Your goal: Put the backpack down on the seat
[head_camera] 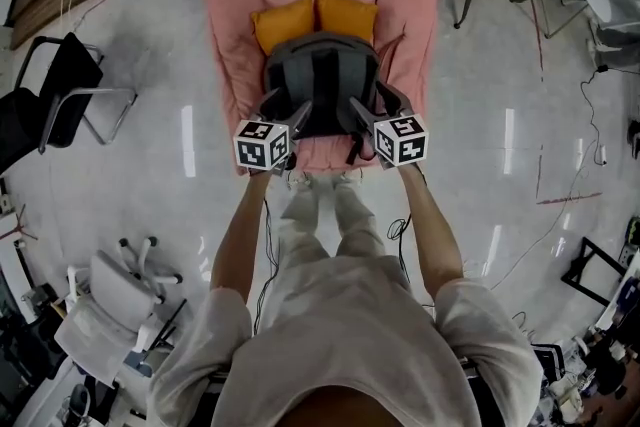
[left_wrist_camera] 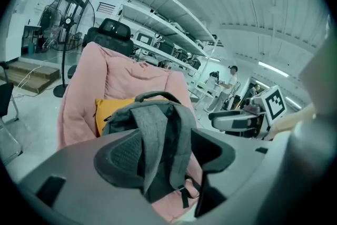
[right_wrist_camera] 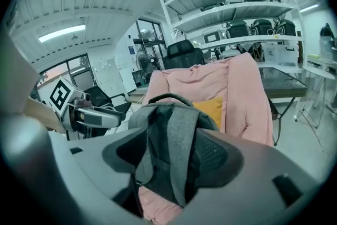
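I am holding the left gripper [head_camera: 290, 105] and right gripper [head_camera: 372, 100] released by the straps [left_wrist_camera: 163, 139] of the backpack [head_camera: 320, 75] on the seat [head_camera: 320, 153]; snagging one could drag it off.

Left tongs [head_camera: 290, 111] and right tongs [head_camera: 374, 105] held forward, jaws wide apart

The backpack [head_camera: 320, 75] hides the lower halves of two orange cushions [head_camera: 283, 21]. Its bottom corners, at 7 and 5 o'clock, lie under the left gripper [head_camera: 288, 105] and the right gripper [head_camera: 375, 103]. The person [head_camera: 340, 335] is cut off at 6 o'clock. Items on the shelves [left_wrist_camera: 158, 23] are too small to tell.
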{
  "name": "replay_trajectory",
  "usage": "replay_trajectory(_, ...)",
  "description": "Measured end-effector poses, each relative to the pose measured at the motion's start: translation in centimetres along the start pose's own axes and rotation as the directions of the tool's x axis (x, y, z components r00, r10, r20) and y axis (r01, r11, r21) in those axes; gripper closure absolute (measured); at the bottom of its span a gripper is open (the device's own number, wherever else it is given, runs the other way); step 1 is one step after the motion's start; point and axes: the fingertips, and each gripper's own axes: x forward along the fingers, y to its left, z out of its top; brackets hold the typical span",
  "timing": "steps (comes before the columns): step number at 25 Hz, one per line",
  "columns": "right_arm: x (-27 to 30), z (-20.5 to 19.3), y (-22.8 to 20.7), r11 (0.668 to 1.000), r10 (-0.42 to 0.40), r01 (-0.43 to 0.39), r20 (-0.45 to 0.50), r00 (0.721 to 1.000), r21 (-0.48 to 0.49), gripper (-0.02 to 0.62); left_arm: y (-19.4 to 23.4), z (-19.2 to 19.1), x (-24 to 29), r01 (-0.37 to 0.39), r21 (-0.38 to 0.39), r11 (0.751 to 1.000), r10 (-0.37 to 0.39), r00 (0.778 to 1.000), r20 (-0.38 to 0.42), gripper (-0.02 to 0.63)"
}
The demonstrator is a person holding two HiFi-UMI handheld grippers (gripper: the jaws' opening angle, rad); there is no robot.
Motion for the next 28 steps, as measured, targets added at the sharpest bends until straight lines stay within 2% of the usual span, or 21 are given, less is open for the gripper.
replay_trajectory(6, -4.0, 2.7, 1.6, 0.999, -0.020, 0.024, 0.076, 0.997, -0.049, 0.372, -3.0, 2.4, -2.9, 0.018, 0.056, 0.998, -0.023, 0.995, 0.094, 0.337)
replay_trajectory(16, -10.9, 7.1, 5.5, 0.989, -0.039, 0.066, 0.204, 0.978, -0.130, 0.508, -8.1, 6.4, -9.9, 0.012, 0.136, 0.991, -0.044, 0.972, 0.229, 0.499)
replay_trajectory(21, -14.0, 9.3, 6.0, 0.986, -0.061, 0.099, 0.259, 0.964, -0.134, 0.566, -9.4, 8.2, -12.2, -0.001, 0.154, 0.988, -0.041, 0.964, 0.264, 0.561)
replay_trajectory(28, -17.4, 11.5, 6.8, 0.984, -0.074, 0.120, 0.319, 0.945, -0.129, 0.597, -10.9, 10.1, -14.0, -0.015, 0.213, 0.977, -0.045, 0.961, 0.274, 0.586)
